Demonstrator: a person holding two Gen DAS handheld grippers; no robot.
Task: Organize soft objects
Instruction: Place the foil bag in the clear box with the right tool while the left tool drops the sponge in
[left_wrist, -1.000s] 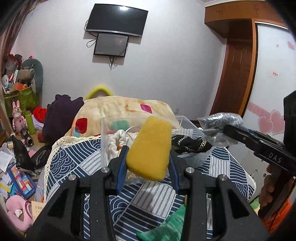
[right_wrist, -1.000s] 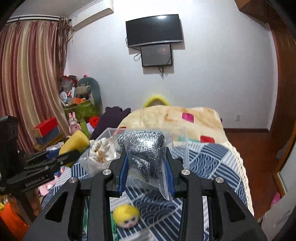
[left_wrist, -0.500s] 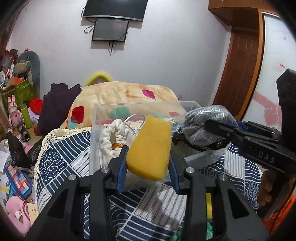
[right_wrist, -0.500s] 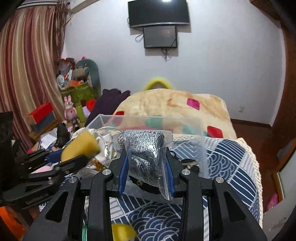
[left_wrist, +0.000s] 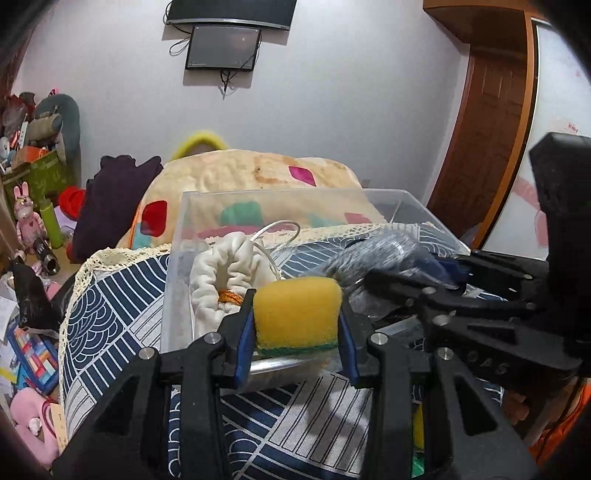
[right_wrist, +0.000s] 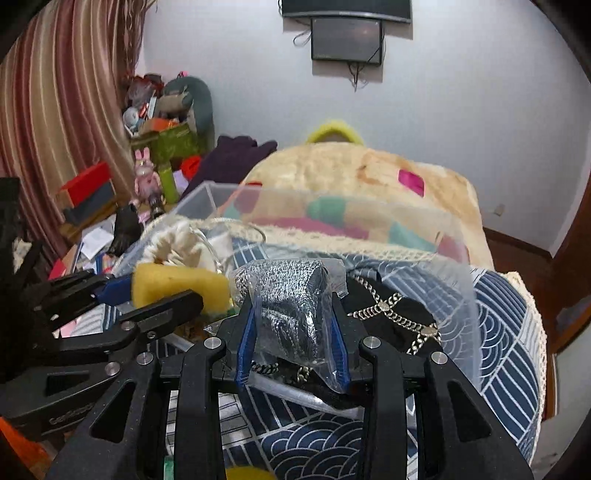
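My left gripper (left_wrist: 297, 325) is shut on a yellow sponge (left_wrist: 297, 314) with a green underside, held over the near edge of a clear plastic box (left_wrist: 258, 195). The sponge (right_wrist: 177, 282) also shows at left in the right wrist view. My right gripper (right_wrist: 293, 332) is shut on a grey knit item in a clear bag (right_wrist: 291, 310), held over the same box (right_wrist: 332, 206). In the left wrist view the bag (left_wrist: 373, 258) sits right of the sponge. Inside the box lie a white ruffled cloth (left_wrist: 229, 273) and a black item with a chain (right_wrist: 391, 314).
The box stands on a blue-and-white patterned cloth (left_wrist: 110, 314) on a bed, with a cream blanket (left_wrist: 258, 173) behind. Cluttered toys and boxes (right_wrist: 147, 147) fill the floor at left. A wooden door (left_wrist: 487, 129) is at right.
Both grippers have moved forward and down toward the box, bringing the sponge and the bagged knit over its near edge. The sponge now lies flatter.
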